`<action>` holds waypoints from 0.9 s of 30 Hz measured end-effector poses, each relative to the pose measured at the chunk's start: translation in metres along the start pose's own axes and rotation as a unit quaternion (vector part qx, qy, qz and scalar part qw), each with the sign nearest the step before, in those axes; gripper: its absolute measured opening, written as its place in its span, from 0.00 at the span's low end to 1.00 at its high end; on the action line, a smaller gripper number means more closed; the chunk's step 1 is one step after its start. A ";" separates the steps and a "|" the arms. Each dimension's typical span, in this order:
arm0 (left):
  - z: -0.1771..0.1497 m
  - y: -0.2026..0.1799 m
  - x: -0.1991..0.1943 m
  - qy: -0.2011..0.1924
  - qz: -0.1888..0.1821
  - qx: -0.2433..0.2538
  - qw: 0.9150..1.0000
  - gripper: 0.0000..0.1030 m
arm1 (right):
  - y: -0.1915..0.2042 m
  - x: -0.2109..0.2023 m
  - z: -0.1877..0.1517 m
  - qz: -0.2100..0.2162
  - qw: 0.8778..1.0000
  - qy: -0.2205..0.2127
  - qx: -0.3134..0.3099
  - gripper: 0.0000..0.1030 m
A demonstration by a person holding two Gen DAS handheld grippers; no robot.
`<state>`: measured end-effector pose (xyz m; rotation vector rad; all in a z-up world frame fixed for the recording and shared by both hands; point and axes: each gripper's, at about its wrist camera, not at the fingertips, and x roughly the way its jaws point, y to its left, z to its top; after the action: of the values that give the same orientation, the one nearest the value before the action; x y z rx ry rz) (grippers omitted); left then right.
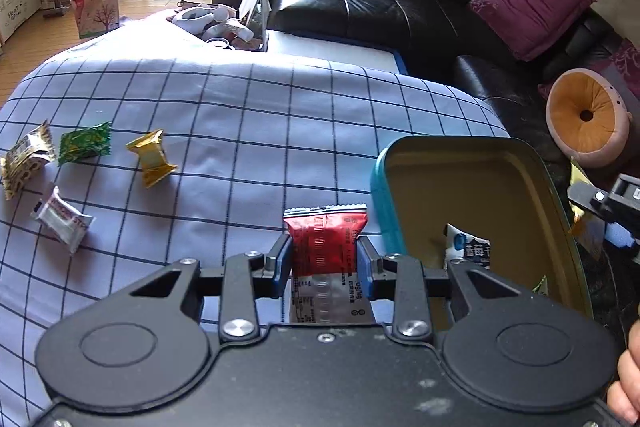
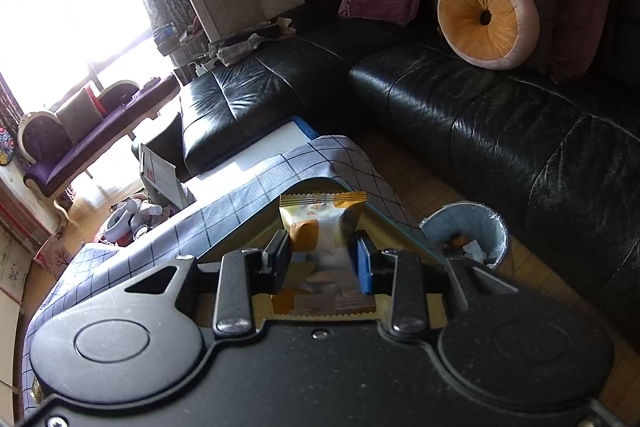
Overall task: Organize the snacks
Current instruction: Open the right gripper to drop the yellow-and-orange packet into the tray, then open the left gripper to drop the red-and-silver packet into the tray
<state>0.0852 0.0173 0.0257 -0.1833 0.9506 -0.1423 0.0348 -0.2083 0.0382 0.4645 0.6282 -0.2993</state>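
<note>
Tin: your teal tin (image 1: pixel 386 203) with a gold inside sits open on the checked cloth (image 1: pixel 240 115); it is the landmark for every place below.
Inside the tin: one white and blue packet (image 1: pixel 472 247) stands against the near wall; its print includes Chinese characters.
Left claw: your left gripper (image 1: pixel 325 259) is clenched on a red packet (image 1: pixel 326 243), just beside the tin's left wall; the packet's small print is too fine to read.
Right claw: your right gripper (image 2: pixel 322 257) grasps a yellow and white packet (image 2: pixel 320 223) above the tin's gold floor; one large orange letter shows, nothing more is legible.
Loose snacks: well left of the tin lie a gold packet (image 1: pixel 152 159), a green packet (image 1: pixel 85 143), a white packet (image 1: pixel 62 223) and a brown patterned packet (image 1: pixel 26 159).
Around: a grey bin (image 2: pixel 466 231) stands on the floor past the tin, before the black sofa (image 2: pixel 480 123).
</note>
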 end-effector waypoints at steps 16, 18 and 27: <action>-0.010 -0.037 0.005 0.000 -0.007 0.037 0.999 0.32 | -0.023 0.012 0.003 0.017 0.999 0.033 0.012 0.48; -0.010 -0.040 0.006 0.002 -0.008 0.040 0.999 0.32 | -0.022 0.011 0.004 0.015 0.999 0.039 0.005 0.48; 0.003 -0.064 0.013 -0.004 0.001 0.061 0.998 0.32 | -0.024 0.003 0.009 -0.004 0.999 0.041 -0.019 0.47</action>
<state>0.0921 -0.0477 0.0312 -0.0699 0.9319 -0.1976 0.0319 -0.2334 0.0346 0.4399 0.7140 -0.2770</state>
